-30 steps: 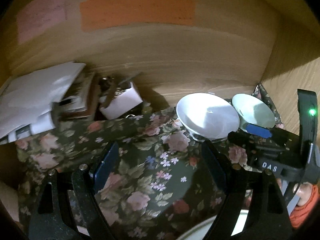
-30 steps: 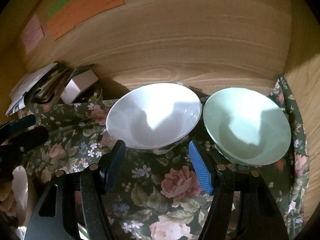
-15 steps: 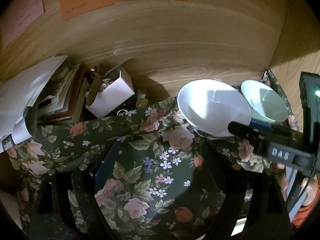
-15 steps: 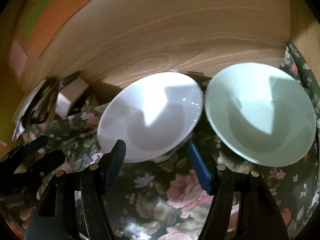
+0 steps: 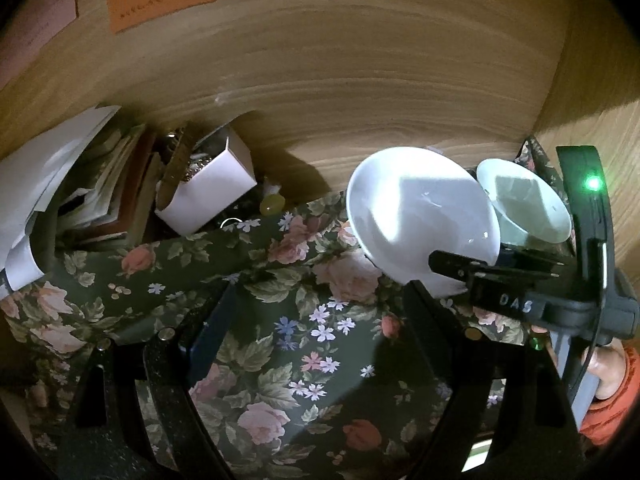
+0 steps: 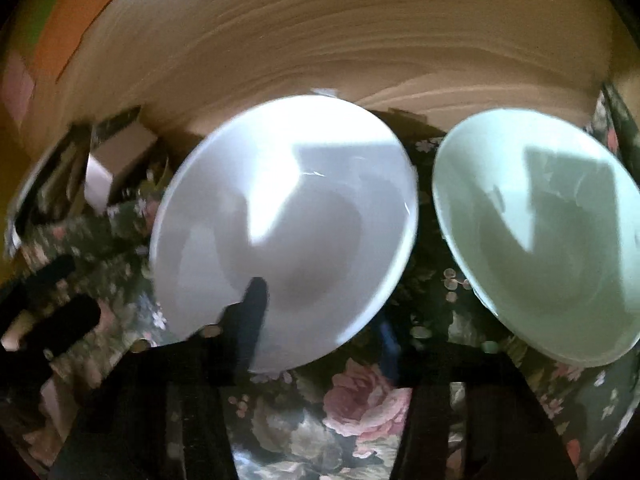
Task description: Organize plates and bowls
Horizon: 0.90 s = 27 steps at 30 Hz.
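The left tool (image 5: 316, 344) is hovering, fingers apart, over the floral cloth (image 5: 280, 320). Right of it, the right tool (image 5: 472, 268) is reaching the white bowl (image 5: 420, 216), the green bowl (image 5: 524, 204) sitting just beyond.

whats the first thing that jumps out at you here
Two sunlit bowls side by side on the floral cloth by the wooden back wall: a white bowl, with the right gripper straddling its near rim, and a pale green bowl right of it.
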Motion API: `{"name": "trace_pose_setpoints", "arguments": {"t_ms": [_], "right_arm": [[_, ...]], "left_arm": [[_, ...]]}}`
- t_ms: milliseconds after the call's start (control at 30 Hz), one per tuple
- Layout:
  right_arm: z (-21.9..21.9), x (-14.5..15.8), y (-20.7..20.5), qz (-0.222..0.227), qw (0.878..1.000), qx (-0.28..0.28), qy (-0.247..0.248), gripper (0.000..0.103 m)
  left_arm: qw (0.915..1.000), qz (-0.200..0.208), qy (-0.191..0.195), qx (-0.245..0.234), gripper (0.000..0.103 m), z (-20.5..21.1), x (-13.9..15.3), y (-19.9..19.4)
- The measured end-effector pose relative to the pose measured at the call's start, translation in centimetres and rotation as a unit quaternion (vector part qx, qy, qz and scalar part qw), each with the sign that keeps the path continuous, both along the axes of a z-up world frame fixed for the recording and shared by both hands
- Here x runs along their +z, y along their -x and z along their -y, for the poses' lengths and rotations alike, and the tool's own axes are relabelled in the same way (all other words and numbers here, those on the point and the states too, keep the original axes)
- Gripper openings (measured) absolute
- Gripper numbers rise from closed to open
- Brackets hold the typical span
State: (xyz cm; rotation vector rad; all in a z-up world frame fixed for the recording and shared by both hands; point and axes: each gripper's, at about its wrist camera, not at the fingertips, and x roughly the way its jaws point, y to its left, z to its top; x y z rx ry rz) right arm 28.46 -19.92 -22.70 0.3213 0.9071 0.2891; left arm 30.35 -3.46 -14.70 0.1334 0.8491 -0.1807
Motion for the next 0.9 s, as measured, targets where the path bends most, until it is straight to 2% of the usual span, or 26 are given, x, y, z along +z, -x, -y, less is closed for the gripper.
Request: {"name": "trace_pose_setpoints", "arguments": {"t_ms": [67,333,500,600,667,767,900], "right_arm": [[-0.5,0.0,0.2,-0.005,1.000,0.021,0.003,0.027],[-3.4,0.7,3.8,-0.014,0.993,0.108,0.036,0.023],[-2.7,1.5,5.8,-0.002,0.995,0.093,0.032,0.023],[-1.4,2.5,6.5,0.003,0.997,0.076,0.006,0.027],[-0.4,2.7,6.6,0.002,0.997,0.070,-0.012,0.036],[-1.1,2.6,6.6,0.002,0.998,0.063,-0.020,0.037],[-1.9,1.9,5.1,-0.005,0.997,0.070,-0.020,0.037]], "left_arm": [[1.0000,-0.003,0.000,0.000,0.085,0.0,-0.2,-0.1],[0.9994,-0.028,0.017,0.012,0.085,-0.8,-0.6,-0.6],[0.9989,-0.044,0.005,0.017,0.085,-1.5,-1.3,-0.4],[0.9980,-0.061,-0.005,0.016,0.085,-1.6,-2.0,-0.4],[0.9975,-0.068,-0.008,0.015,0.078,-1.8,-2.3,-0.3],[0.9960,-0.089,-0.007,0.010,0.060,-1.6,-2.9,-0.4],[0.9939,-0.110,-0.001,-0.002,0.052,-1.4,-3.5,-0.4]]}}
